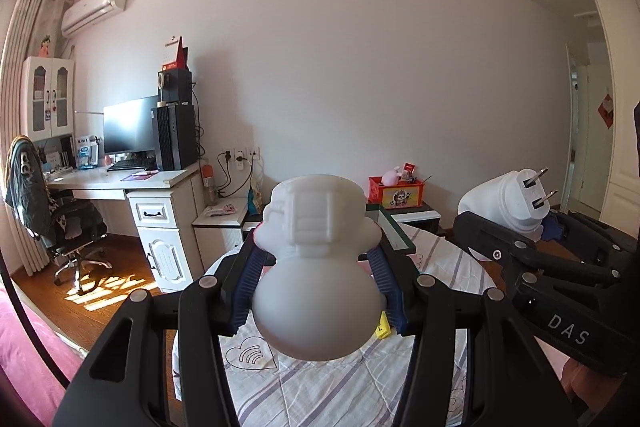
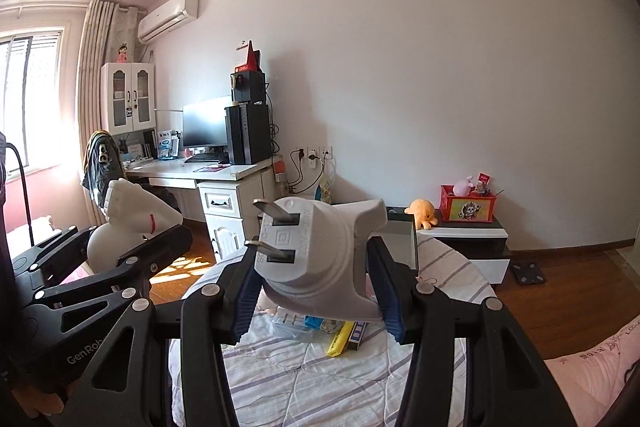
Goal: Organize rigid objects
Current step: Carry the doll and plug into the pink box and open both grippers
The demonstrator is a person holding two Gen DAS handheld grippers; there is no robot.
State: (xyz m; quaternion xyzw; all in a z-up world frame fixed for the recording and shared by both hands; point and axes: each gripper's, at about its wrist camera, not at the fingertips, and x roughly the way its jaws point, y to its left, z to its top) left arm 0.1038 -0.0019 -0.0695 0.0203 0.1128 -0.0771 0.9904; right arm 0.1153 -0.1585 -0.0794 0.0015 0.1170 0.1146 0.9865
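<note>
The left hand-held gripper pinches a white gourd-shaped toy between its blue pads, up above the bed. Beside it, the right hand-held gripper pinches a white plug.

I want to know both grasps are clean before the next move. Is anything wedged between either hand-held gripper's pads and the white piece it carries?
Nothing visible. The left hand-held gripper presses its blue pads straight on the white gourd-shaped piece; the right hand-held gripper clamps the white plug-in device the same way.
</note>
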